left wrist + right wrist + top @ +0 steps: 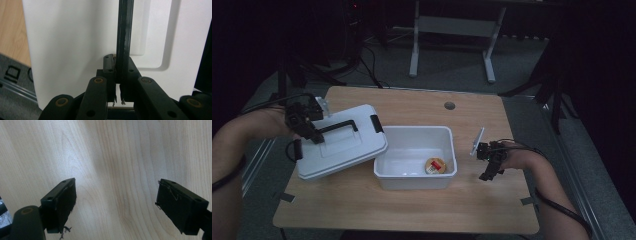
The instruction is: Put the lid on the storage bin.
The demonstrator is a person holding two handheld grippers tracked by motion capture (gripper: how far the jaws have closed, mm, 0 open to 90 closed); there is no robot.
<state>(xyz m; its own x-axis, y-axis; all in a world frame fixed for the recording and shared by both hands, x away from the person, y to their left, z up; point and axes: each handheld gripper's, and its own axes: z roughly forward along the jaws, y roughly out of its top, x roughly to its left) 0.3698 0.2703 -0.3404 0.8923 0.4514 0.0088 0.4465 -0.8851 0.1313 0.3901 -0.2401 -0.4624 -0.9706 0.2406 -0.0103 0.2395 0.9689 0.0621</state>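
High view: left gripper (310, 131) is clamped on the black handle (339, 126) of the white lid (339, 145), which hangs tilted, off the white bin (414, 157), w/ its right edge over the bin's left rim. Whether the low left corner touches the table (412, 205) can't be told. Bin is uncovered; a small round tin (435, 165) w/ a red label lies inside, near the front right corner.

Left gripper view: jaws pinch the handle bar (123, 37) tight between the pads, bar running straight ahead from the jaws, lid's white top (72, 47) spread behind it on both sides.

Right gripper view: jaws stand wide apart, nothing between them, bare wood (112, 165) ahead. In the high view the right gripper (490, 161) hovers right of the bin, well apart from it.

Progress, as I judge it: lid is unseated, so opening is mostly done. Left to do: set the lid down clear of the bin, then prob. the right gripper goes in for the tin.
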